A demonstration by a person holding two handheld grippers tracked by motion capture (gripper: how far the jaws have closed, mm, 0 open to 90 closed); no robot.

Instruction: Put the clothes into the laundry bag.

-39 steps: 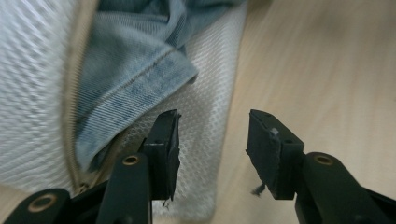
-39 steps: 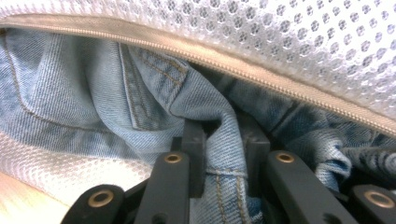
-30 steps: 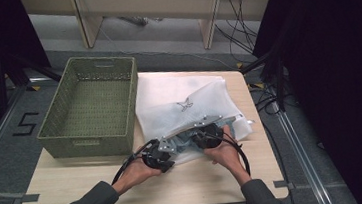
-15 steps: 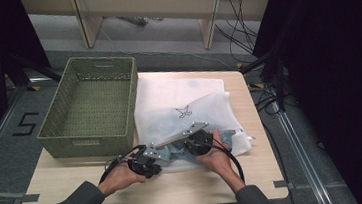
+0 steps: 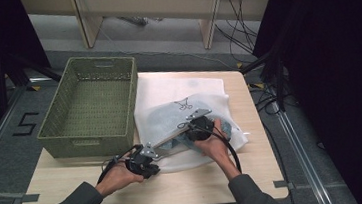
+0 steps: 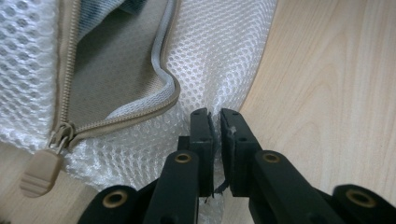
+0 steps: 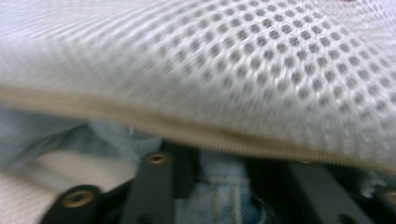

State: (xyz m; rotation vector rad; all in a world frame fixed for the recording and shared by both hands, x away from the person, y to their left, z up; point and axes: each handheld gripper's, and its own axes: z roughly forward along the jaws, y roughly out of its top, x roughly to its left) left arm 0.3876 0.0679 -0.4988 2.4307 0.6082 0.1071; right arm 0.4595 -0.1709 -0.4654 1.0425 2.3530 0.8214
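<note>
The white mesh laundry bag (image 5: 180,114) lies on the table (image 5: 76,187) beside the green basket (image 5: 89,106), its fold flatter than before. The left gripper (image 6: 215,122) pinches its corner shut. The right gripper (image 5: 197,128), reaching inside over denim (image 7: 219,196), has been opening, apparently gripping nothing.

A green basket (image 5: 89,108) sits on my tabletop (image 5: 256,175) at its left side (nothing inside it). Beyond the tabletop I see a pale desk (image 5: 205,9), cables (image 5: 261,94) trailing at its right.
</note>
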